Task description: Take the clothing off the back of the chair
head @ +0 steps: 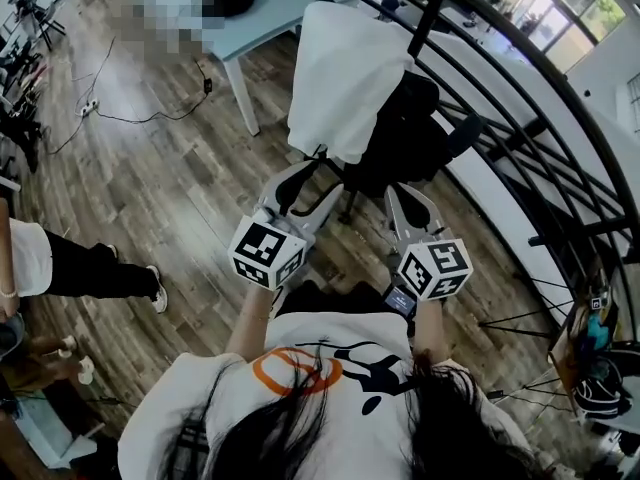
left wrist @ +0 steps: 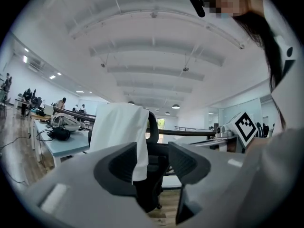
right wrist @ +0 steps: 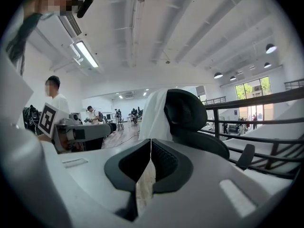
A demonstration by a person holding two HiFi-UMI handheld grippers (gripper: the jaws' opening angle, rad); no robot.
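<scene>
A white garment hangs over the back of a black office chair on the wooden floor. My left gripper is just below the garment's hem, open, with nothing between its jaws. In the left gripper view the garment and the chair show through the gap of the left gripper, still some way off. My right gripper is held beside the chair's seat and is shut on nothing. In the right gripper view the right gripper shows only a thin slit, with the garment and the chair back beyond it.
A pale table stands behind the chair. A black railing curves along the right side. A person's leg is at the left. Cables lie on the floor, and a tripod with bags is at the right.
</scene>
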